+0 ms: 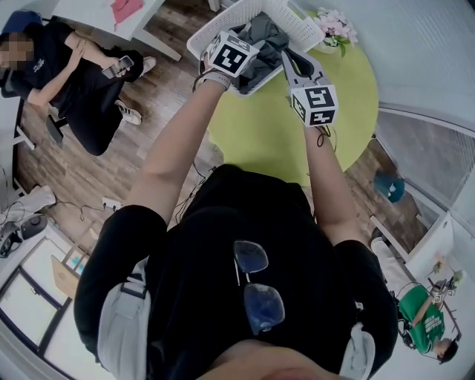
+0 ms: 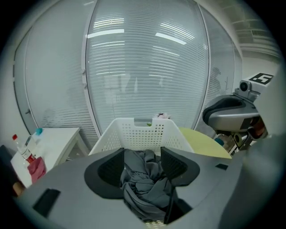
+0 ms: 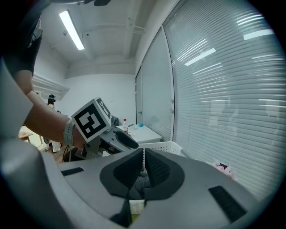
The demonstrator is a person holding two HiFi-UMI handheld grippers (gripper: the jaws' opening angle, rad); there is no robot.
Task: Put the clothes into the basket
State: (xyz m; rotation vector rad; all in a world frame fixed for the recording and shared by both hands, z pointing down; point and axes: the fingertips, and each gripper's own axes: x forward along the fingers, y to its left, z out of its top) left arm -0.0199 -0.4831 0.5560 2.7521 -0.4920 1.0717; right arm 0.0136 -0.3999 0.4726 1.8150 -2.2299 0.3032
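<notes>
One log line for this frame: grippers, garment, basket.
left gripper: shut on grey garment | position: over white basket | right gripper: shut, empty | release: not yet

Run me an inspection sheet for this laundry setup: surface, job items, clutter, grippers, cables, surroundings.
Surface: round green table, bare on the near side.
Job's things: white basket on the table's far side; grey garment, bunched, at the basket.
Clutter: pink flowers beside the basket.
Grippers: left gripper closed on the grey garment; right gripper has its jaws together, empty, just short of the basket.
Cables: thin cables on the wooden floor.
Surroundings: seated person; person in green; white side table; glass wall with blinds.
</notes>
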